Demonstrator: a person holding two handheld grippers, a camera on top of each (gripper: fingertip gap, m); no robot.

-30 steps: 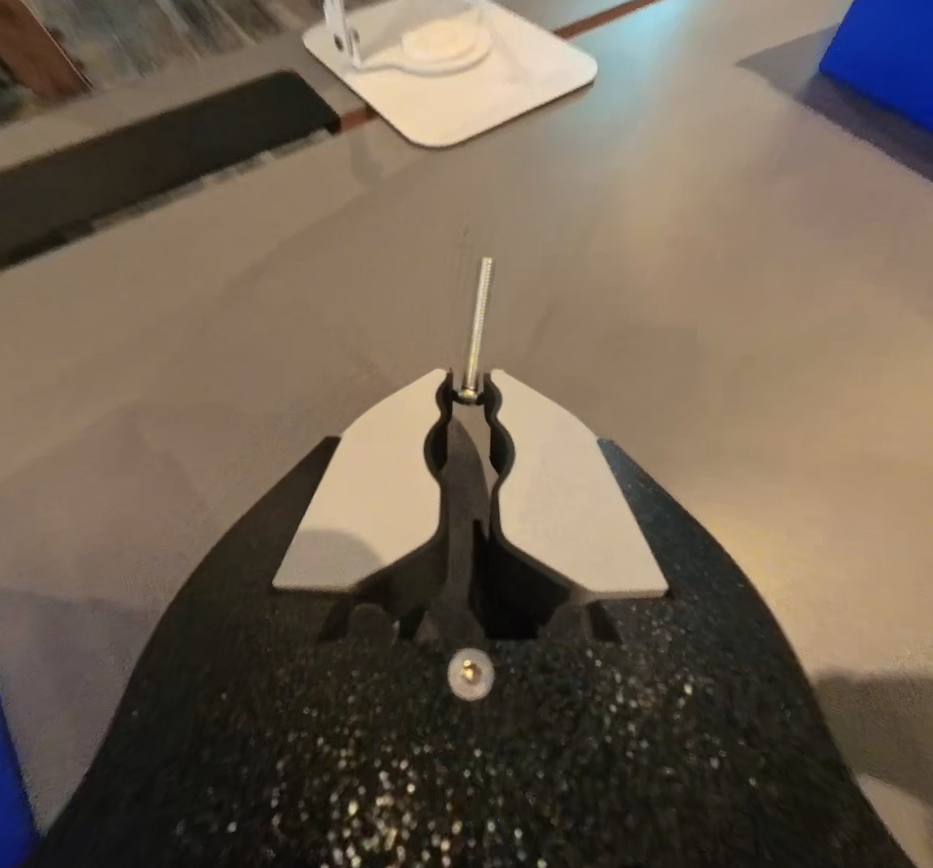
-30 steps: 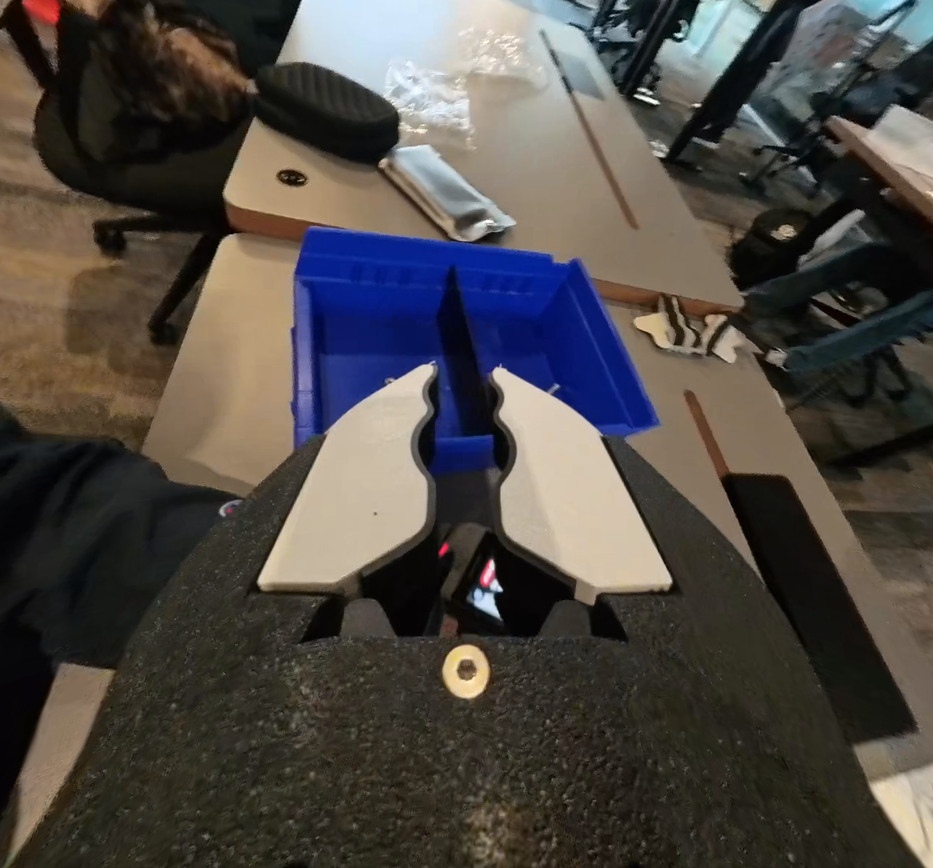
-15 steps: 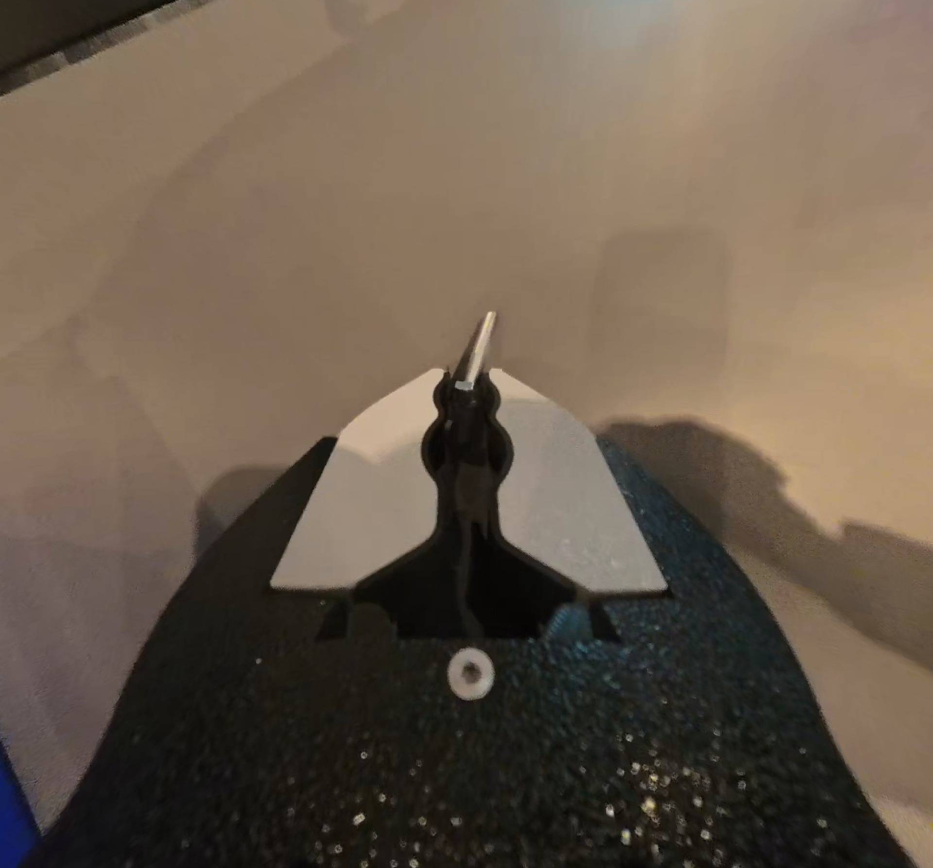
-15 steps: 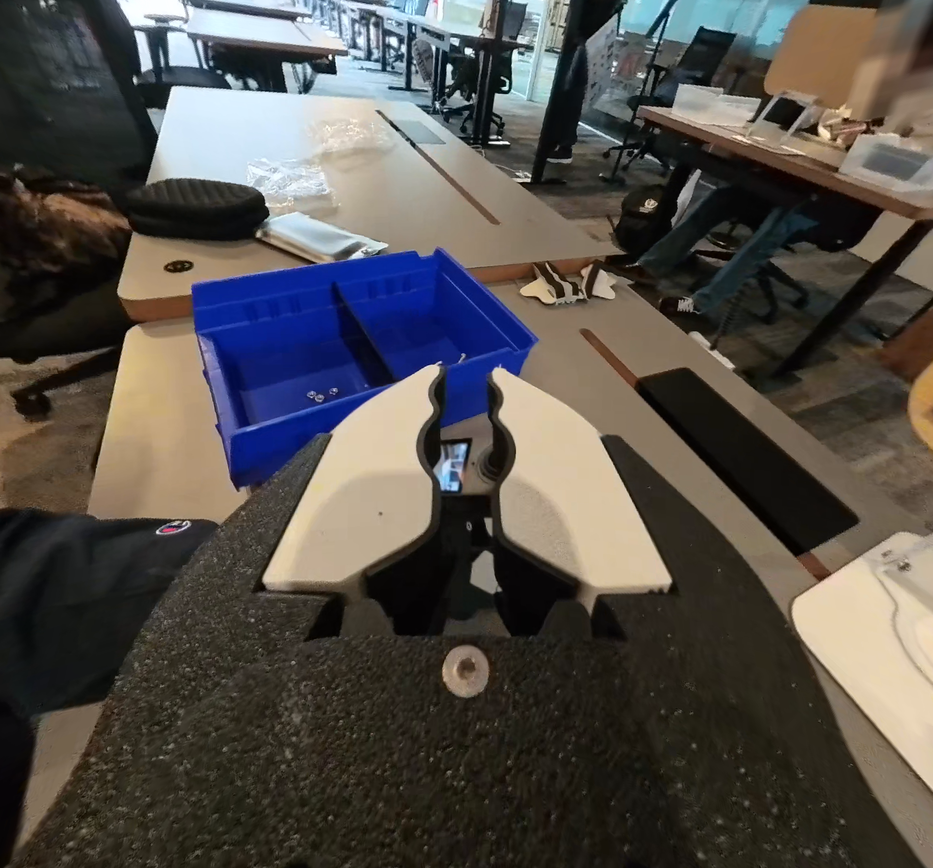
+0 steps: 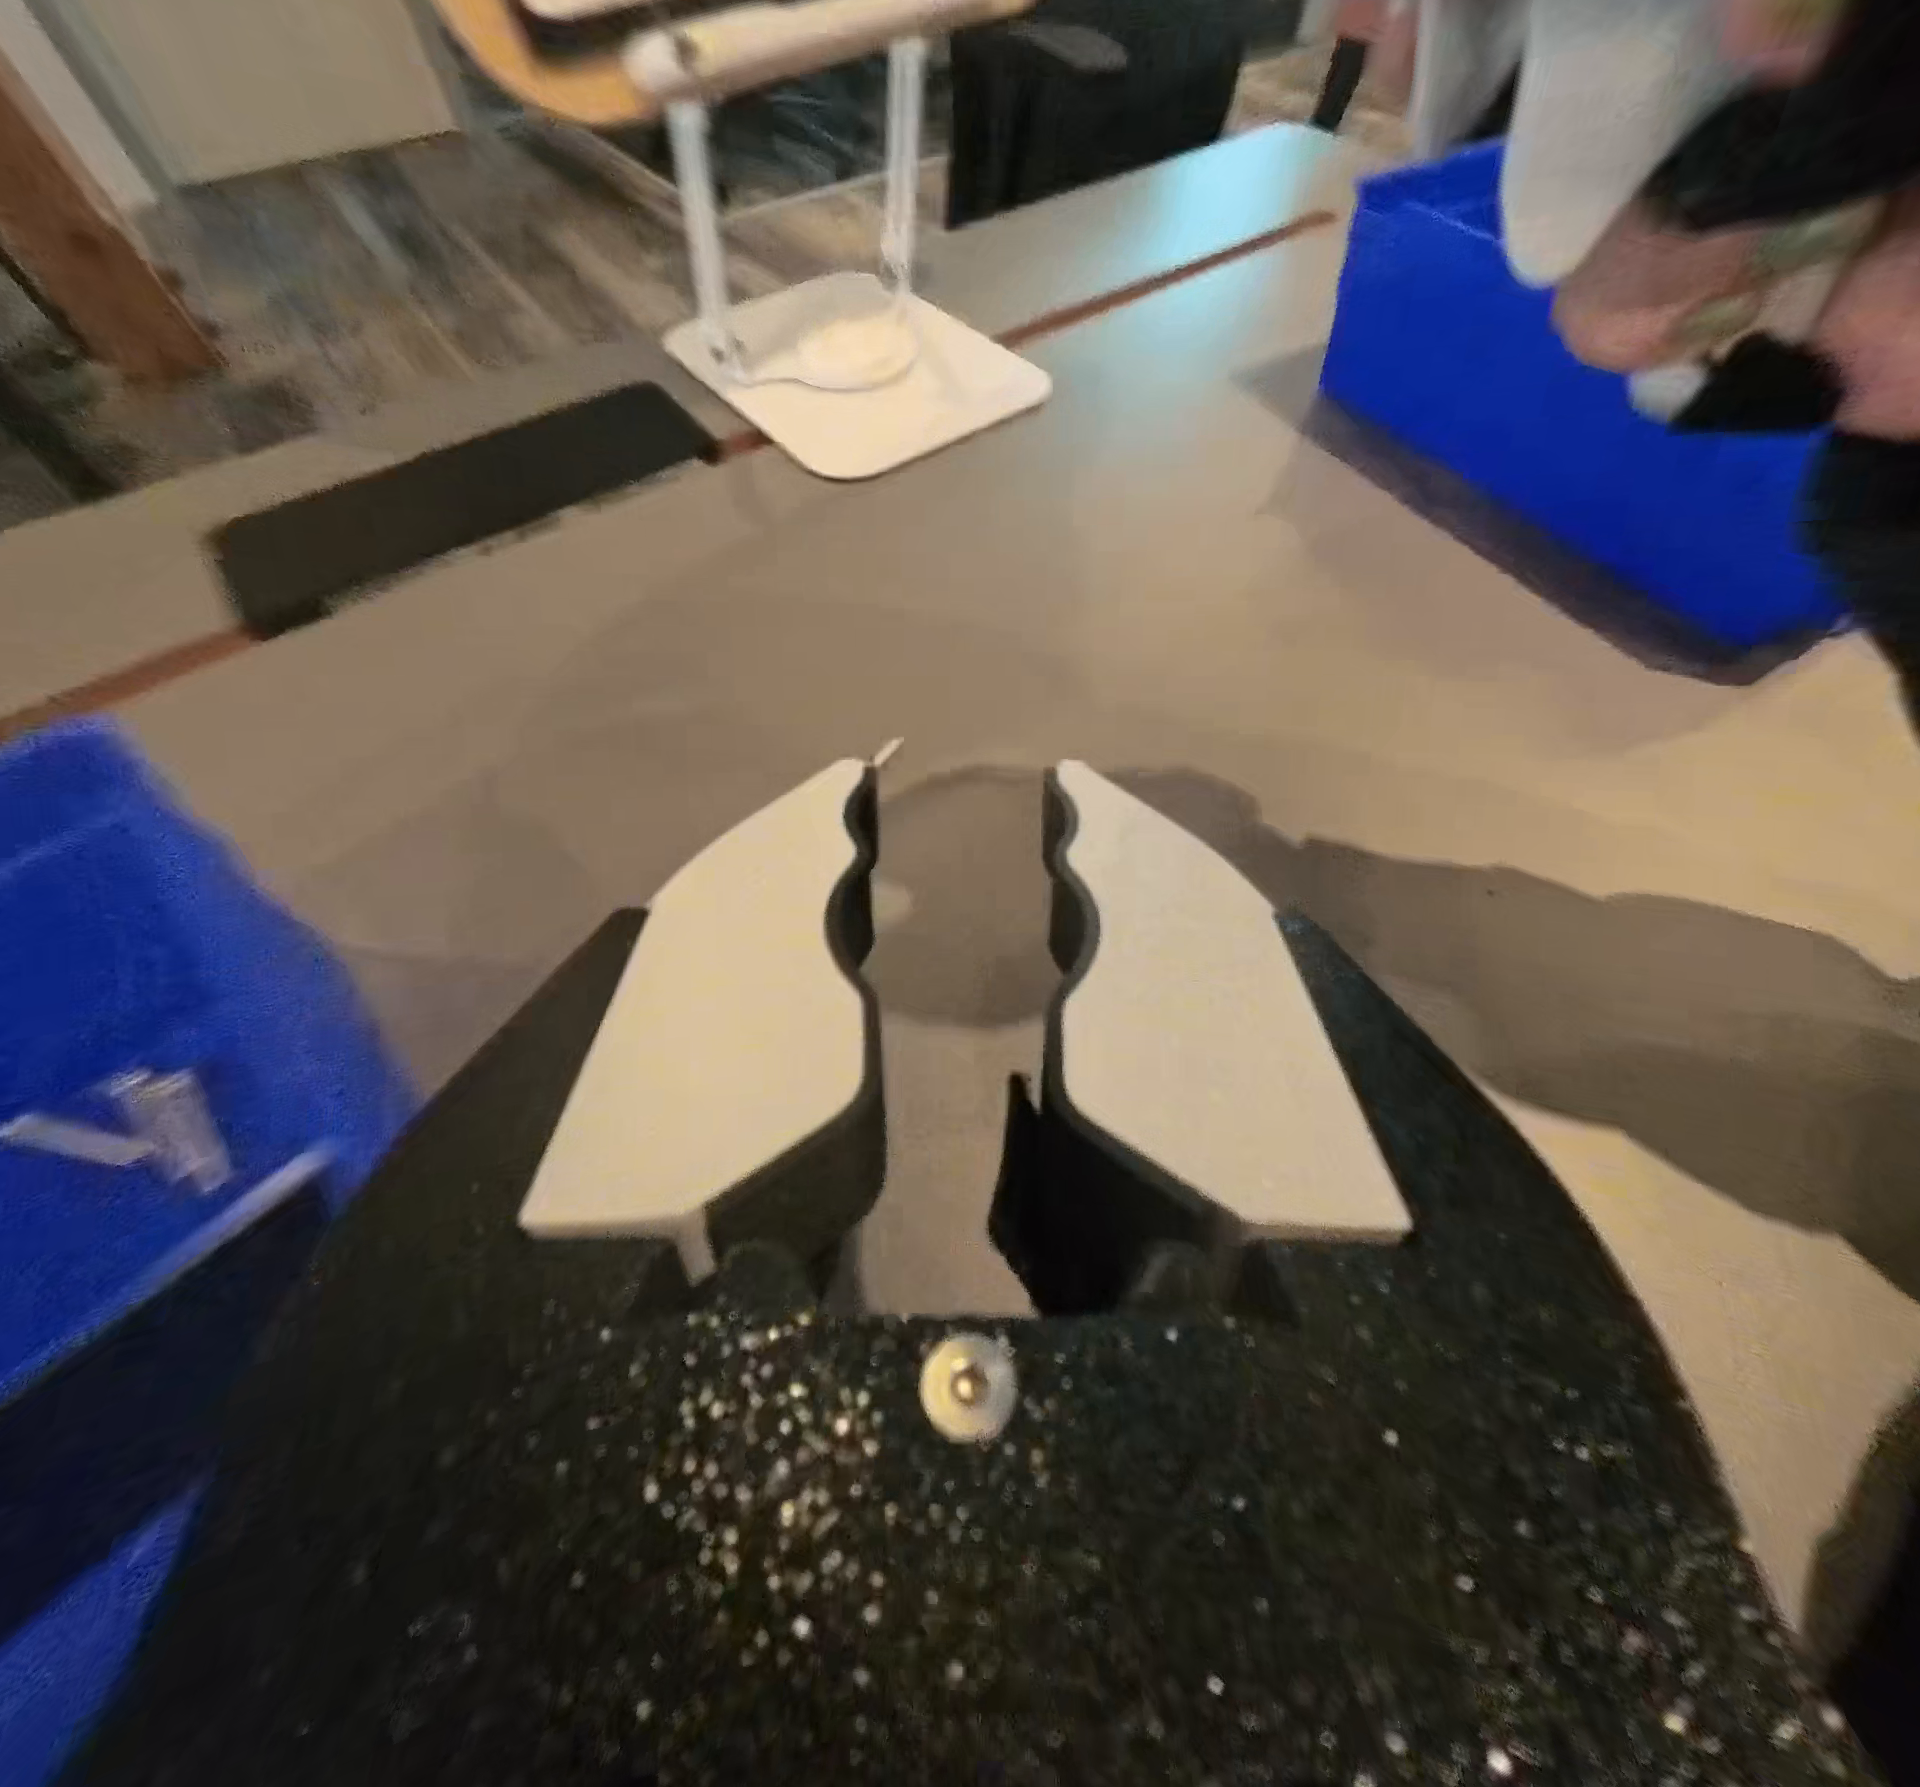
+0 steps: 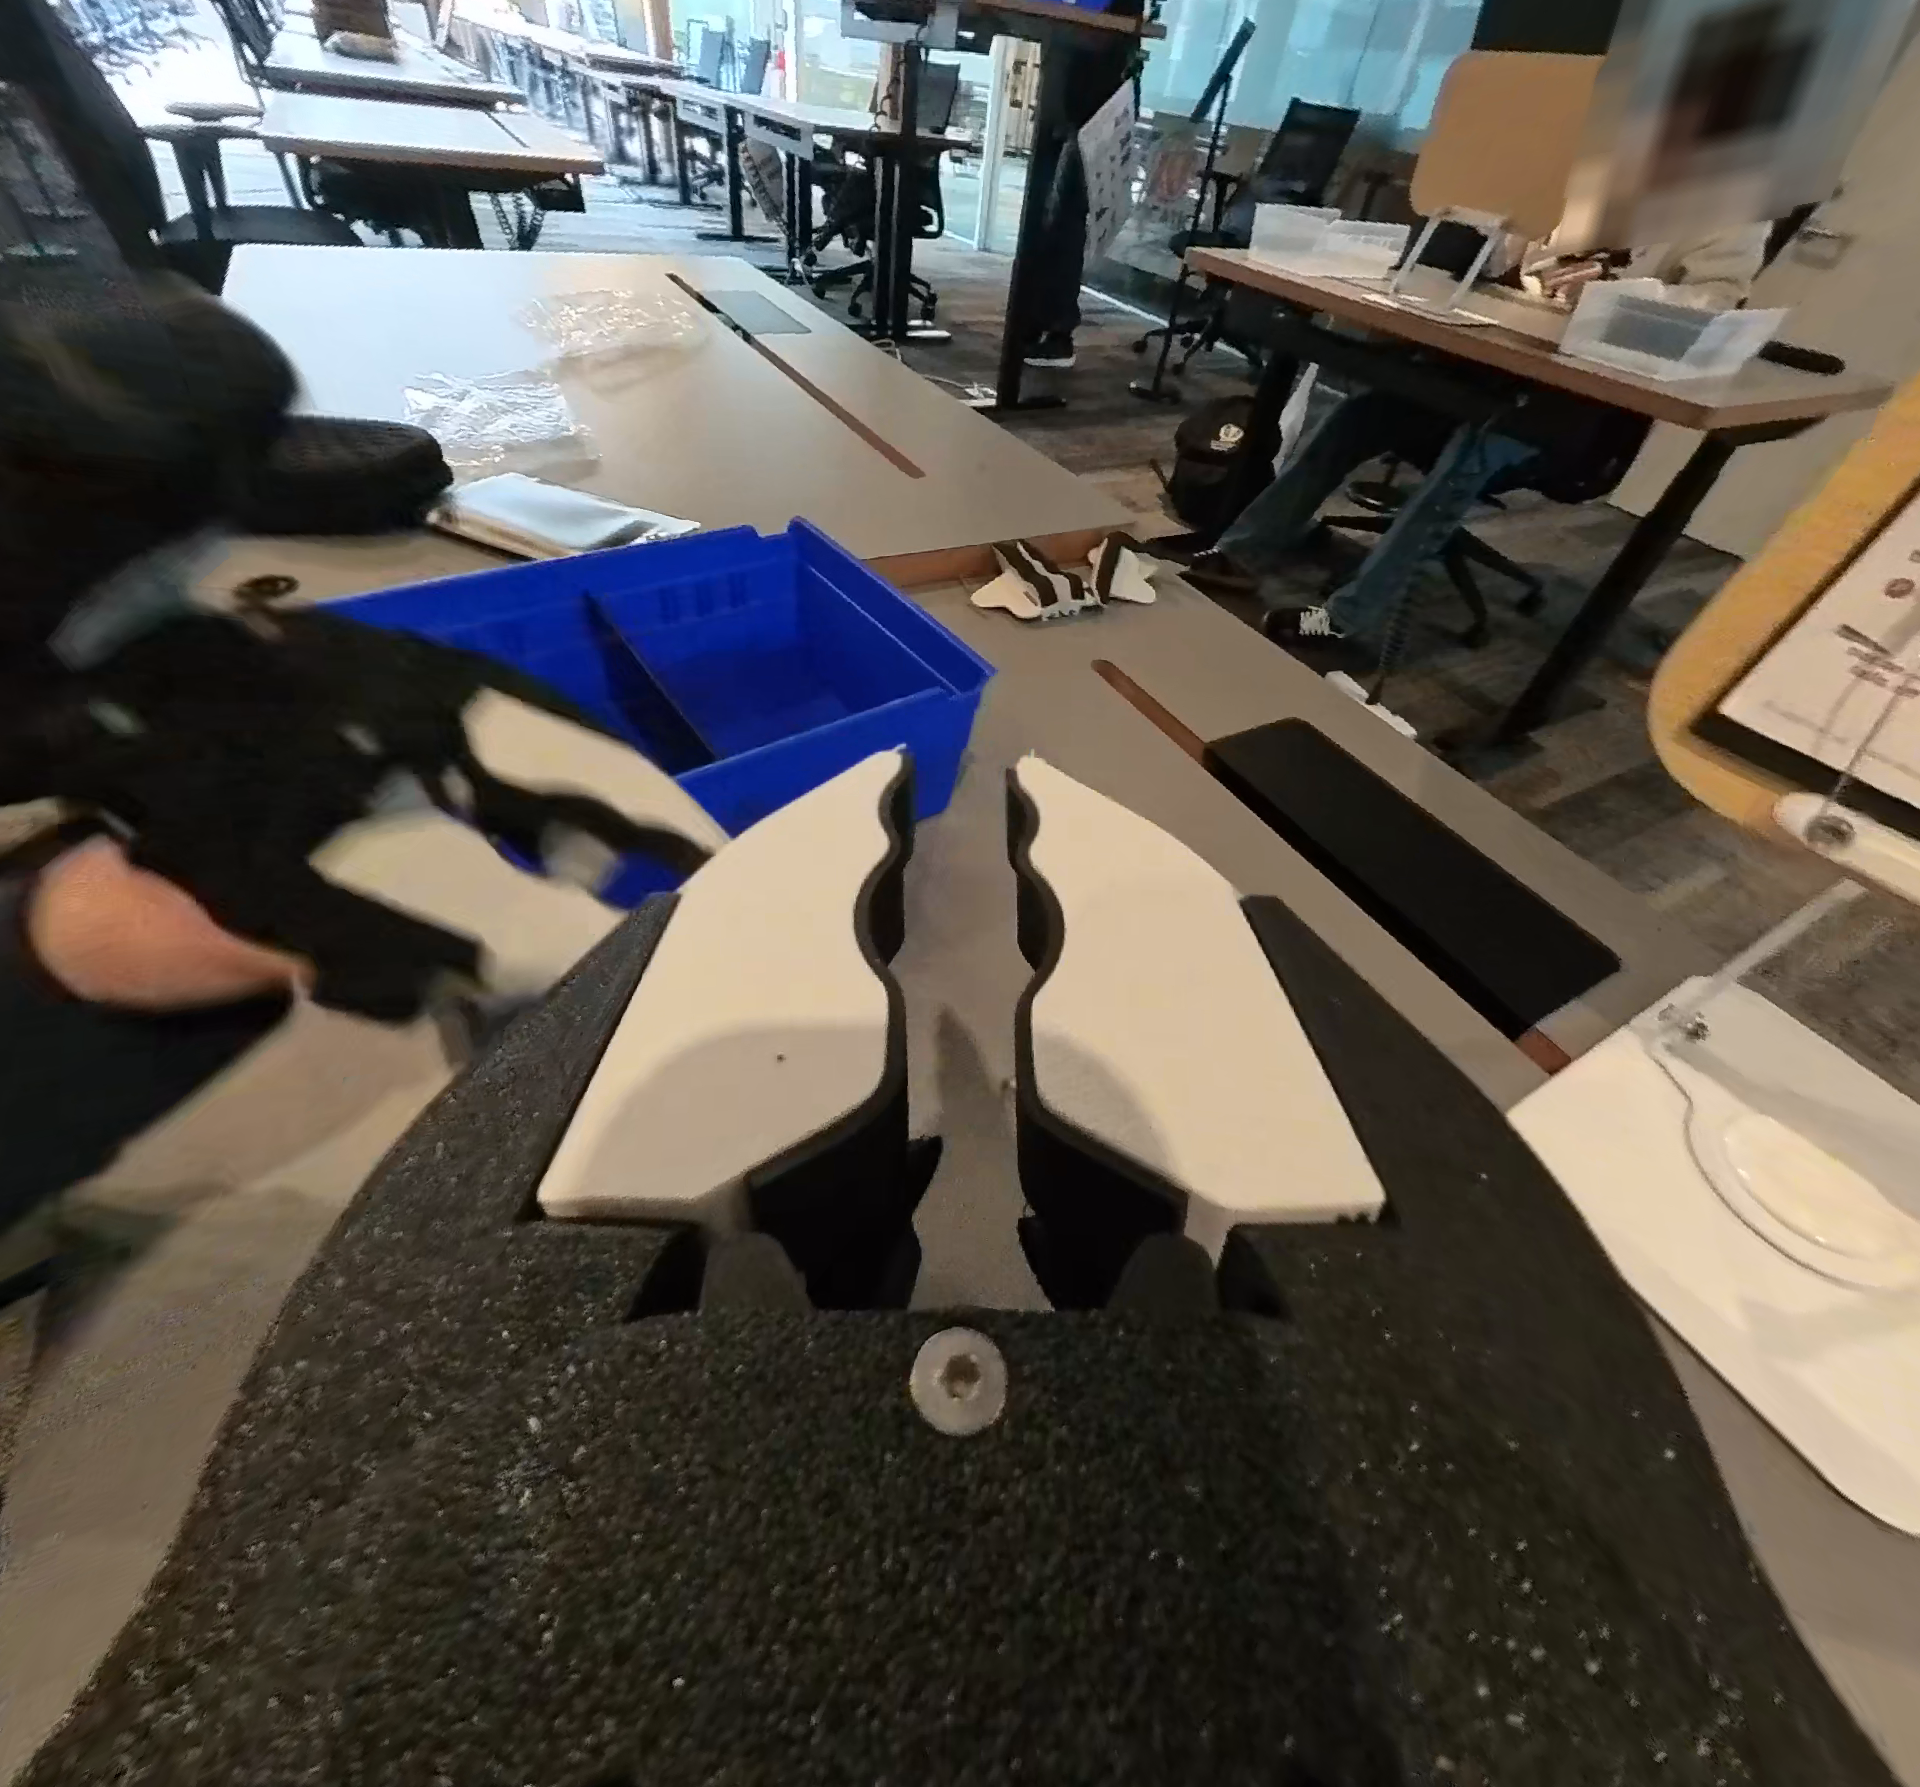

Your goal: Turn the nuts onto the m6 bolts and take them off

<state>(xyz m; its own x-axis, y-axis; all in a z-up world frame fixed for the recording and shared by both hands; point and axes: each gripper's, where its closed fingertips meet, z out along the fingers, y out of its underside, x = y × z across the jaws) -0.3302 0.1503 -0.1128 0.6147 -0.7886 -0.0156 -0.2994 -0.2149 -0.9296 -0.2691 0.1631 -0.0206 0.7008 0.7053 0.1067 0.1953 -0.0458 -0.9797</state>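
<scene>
My left gripper (image 5: 958, 769) is open and empty, held low over the grey table (image 5: 1039, 615). A thin silver sliver (image 5: 886, 751) shows just past its left fingertip; I cannot tell whether it is the bolt. Blurred silver pieces (image 5: 156, 1129) lie in a blue bin (image 5: 135, 958) at the left. My right gripper (image 6: 961, 758) is open and empty above the table. It also shows blurred at the top right of the left wrist view (image 5: 1579, 106). The left gripper shows blurred at the left of the right wrist view (image 6: 644, 870), in front of a divided blue bin (image 6: 821, 667).
A second blue bin (image 5: 1558, 470) stands at the right. A white stand base (image 5: 862, 376) with a tilted board sits at the table's far edge, also in the right wrist view (image 6: 1766, 1322). A black pad (image 5: 457, 501) lies beside it. A seated person's legs (image 6: 1382, 490) are at another desk. One gripper's finger ends stand about 12 centimetres off the other's. From the left gripper's tips to the thin silver sliver (image 5: 886, 751) is close to 20 centimetres.
My left gripper was shut on a bolt; it has opened, tilted up, and the bolt is gone from its fingers. My right gripper swung right, away from the blue bin, still open.
</scene>
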